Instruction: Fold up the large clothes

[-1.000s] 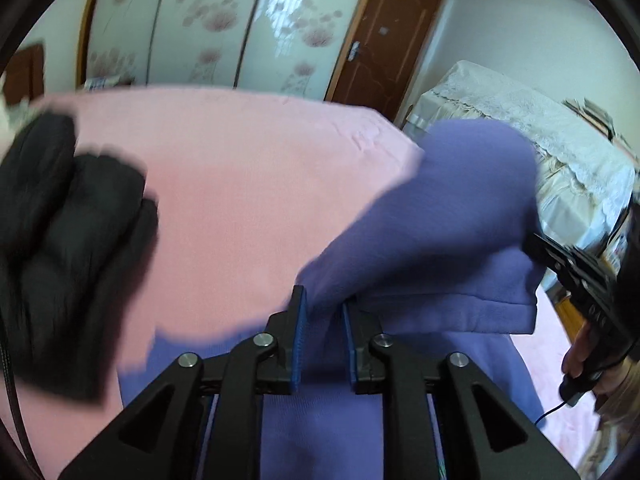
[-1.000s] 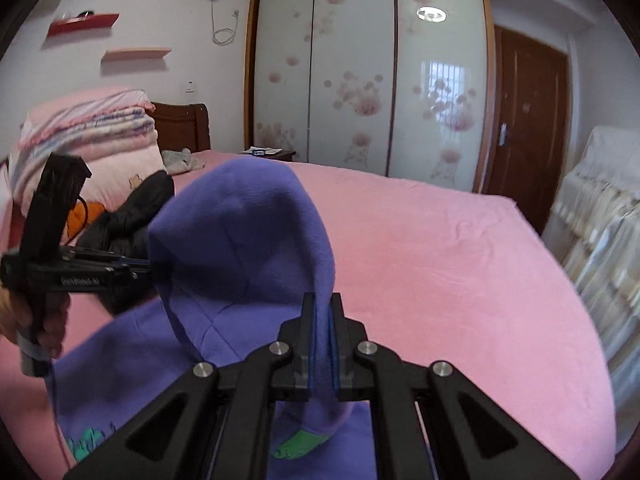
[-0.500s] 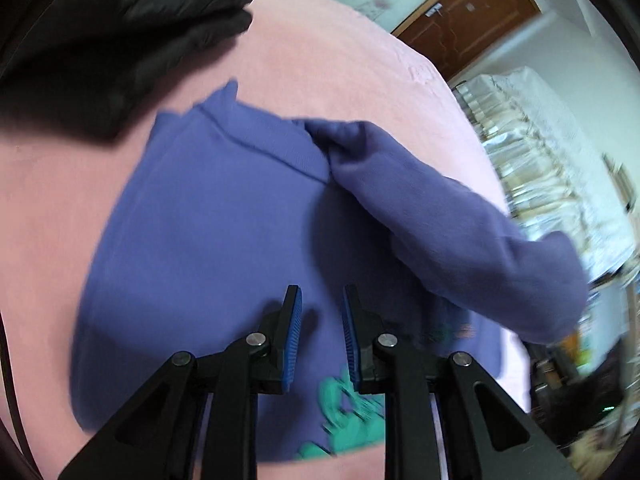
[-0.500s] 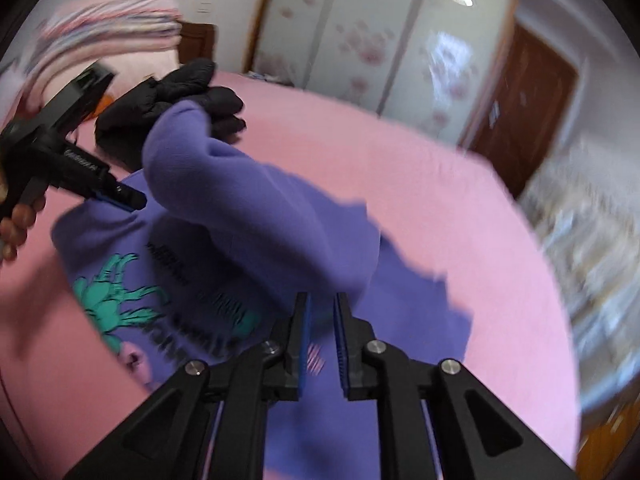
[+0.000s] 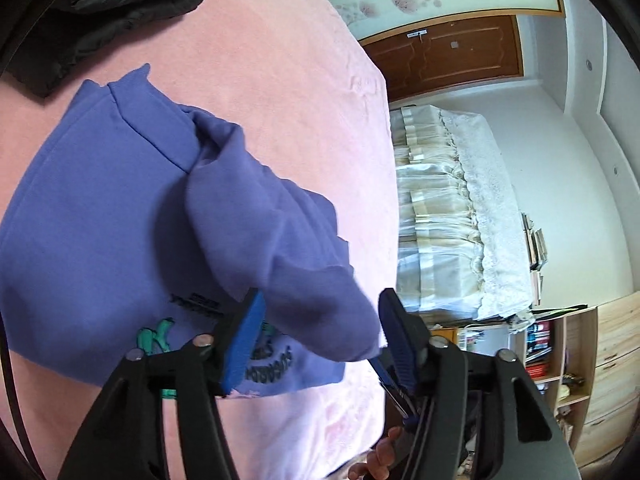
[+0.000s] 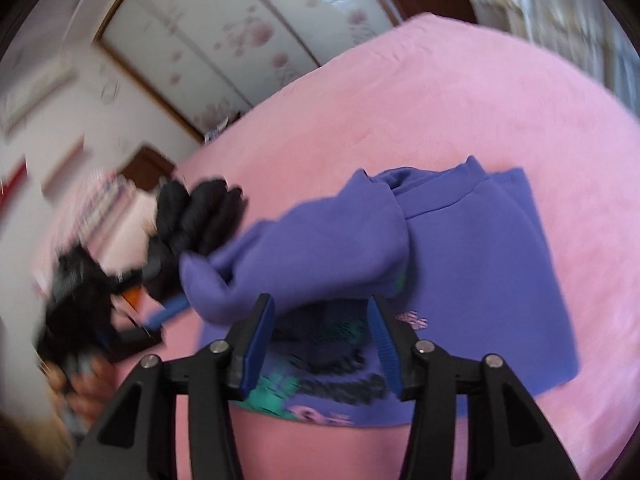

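A purple sweatshirt (image 5: 92,208) with a green and black print lies flat on the pink bed (image 5: 280,60). One sleeve (image 5: 260,232) is folded across its chest. My left gripper (image 5: 320,312) has its jaws opening; the sleeve's cuff end lies loose between the blue pads. In the blurred right wrist view the sweatshirt (image 6: 480,264) and its sleeve (image 6: 320,240) appear again. My right gripper (image 6: 320,308) is also opening just below the sleeve, with no pad pressing on it. The left gripper (image 6: 76,292) is a dark blur at the left there.
A black padded jacket (image 5: 120,0) lies on the bed beyond the collar, also visible as the dark jacket (image 6: 196,216). Off the bed's edge stand furniture under a white lace cover (image 5: 460,220), wooden shelves (image 5: 560,352) and a brown door (image 5: 452,56). A hand (image 5: 380,460) shows low down.
Both grippers held the raised sleeve shut, carried it down across the sweatshirt's chest while rolling, and their jaws have now come apart, leaving the sleeve on the garment.
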Demonstrator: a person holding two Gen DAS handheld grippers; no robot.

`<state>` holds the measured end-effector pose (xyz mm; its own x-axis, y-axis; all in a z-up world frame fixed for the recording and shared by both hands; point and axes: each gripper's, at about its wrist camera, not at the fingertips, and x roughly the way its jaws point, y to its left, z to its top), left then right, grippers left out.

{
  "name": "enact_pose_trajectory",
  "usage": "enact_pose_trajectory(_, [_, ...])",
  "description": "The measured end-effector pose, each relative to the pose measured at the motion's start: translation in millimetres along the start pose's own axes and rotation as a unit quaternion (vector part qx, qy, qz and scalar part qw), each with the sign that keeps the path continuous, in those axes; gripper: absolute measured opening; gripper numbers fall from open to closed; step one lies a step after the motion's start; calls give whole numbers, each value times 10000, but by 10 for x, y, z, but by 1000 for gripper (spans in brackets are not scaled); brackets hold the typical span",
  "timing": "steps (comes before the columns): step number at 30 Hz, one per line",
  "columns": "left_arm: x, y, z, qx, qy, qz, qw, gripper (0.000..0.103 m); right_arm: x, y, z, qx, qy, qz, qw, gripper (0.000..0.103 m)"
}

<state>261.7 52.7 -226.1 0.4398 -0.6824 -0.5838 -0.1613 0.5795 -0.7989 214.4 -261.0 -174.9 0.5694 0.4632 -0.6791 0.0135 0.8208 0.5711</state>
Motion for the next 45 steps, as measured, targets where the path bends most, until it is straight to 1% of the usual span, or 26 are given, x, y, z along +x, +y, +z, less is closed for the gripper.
enact_pose_trajectory(3, [75, -14, -25, -24, 82, 66, 9999, 61, 75, -120, 121, 595, 145, 118, 9980, 55])
enact_pose_trajectory(5, [129, 32, -19, -185, 171, 129, 9996, 61, 168, -208, 173, 919, 280, 189, 9952, 55])
enact_pose_trajectory(7, [257, 79, 3, -394, 280, 77, 9988, 61, 309, -286, 239, 1295, 519, 316, 9897, 55])
enact_pose_trajectory(9, [348, 121, -2, -436, 369, 126, 9983, 61, 439, -373, 251, 1786, 734, 599, 9794, 55])
enact_pose_trajectory(12, [522, 83, 19, -355, 502, 191, 9979, 61, 594, -391, 221, 1962, 965, 758, 9729, 55])
enact_pose_trajectory(16, [721, 43, 77, -316, 610, 271, 9973, 61, 777, -423, 234, 1966, 996, 828, 9719, 55])
enact_pose_trajectory(17, [736, 22, 91, -272, 592, 279, 9975, 60, 791, -418, 252, 1903, 902, 868, 9737, 55])
enact_pose_trajectory(18, [737, -18, 115, -187, 517, 334, 9979, 54, 785, -348, 320, 1509, 673, 824, 9828, 55])
enact_pose_trajectory(19, [717, -72, 136, -29, 402, 384, 9985, 47, 785, -348, 320, 1509, 673, 824, 9828, 55])
enact_pose_trajectory(20, [698, -145, 149, 164, 310, 446, 9984, 45, 753, -237, 381, 1058, 502, 796, 9899, 52])
enact_pose_trajectory(21, [650, -212, 160, 381, 176, 526, 9977, 44, 709, -131, 428, 687, 320, 786, 9940, 44])
enact_pose_trajectory(22, [589, -286, 163, 608, -5, 574, 9965, 44, 663, -29, 467, 331, 121, 824, 9960, 40])
enact_pose_trajectory(23, [529, -342, 162, 777, -156, 583, 9951, 44, 626, 46, 490, 62, -24, 869, 9962, 34])
enact_pose_trajectory(25, [407, -429, 128, 1122, -435, 562, 9911, 44, 478, 247, 503, -673, -565, 1021, 9909, 29])
enact_pose_trajectory(27, [362, -406, 54, 1287, -504, 618, 9885, 44, 445, 313, 454, -1029, -736, 1061, 9863, 22])
enact_pose_trajectory(29, [393, -268, -33, 1197, -342, 733, 9895, 43, 515, 238, 358, -999, -534, 985, 9887, 18])
enact_pose_trajectory(31, [470, -55, -151, 972, -45, 878, 9914, 37, 608, 102, 216, -800, -235, 888, 9926, 15])
enact_pose_trajectory(32, [517, 59, -227, 902, 148, 993, 9908, 36, 677, 14, 86, -710, 53, 724, 9948, 14])
enact_pose_trajectory(33, [572, 153, -305, 880, 336, 1157, 9888, 33, 726, -53, -22, -644, 276, 615, 9956, 13])
enact_pose_trajectory(34, [632, 244, -389, 908, 525, 1424, 9842, 32, 747, -97, -97, -595, 396, 566, 9958, 13])
enact_pose_trajectory(35, [698, 329, -465, 974, 722, 1708, 9778, 31, 785, -146, -210, -550, 584, 493, 9956, 13])
enact_pose_trajectory(37, [802, 476, -549, 978, 1034, 2089, 9675, 29, 873, -189, -440, -626, 1022, 218, 9925, 13])
enact_pose_trajectory(39, [837, 536, -546, 929, 1088, 2143, 9662, 29, 929, -196, -582, -735, 1320, 21, 9885, 13])
enact_pose_trajectory(42, [881, 464, -493, 1008, 1104, 2220, 9635, 30, 875, -178, -580, -737, 1398, -74, 9874, 14])
enact_pose_trajectory(44, [865, 414, -488, 1042, 1098, 2246, 9626, 29, 813, -192, -504, -574, 1335, -66, 9894, 14])
enact_pose_trajectory(45, [845, 385, -480, 1001, 1081, 2202, 9643, 29, 750, -213, -451, -477, 1222, -38, 9914, 14])
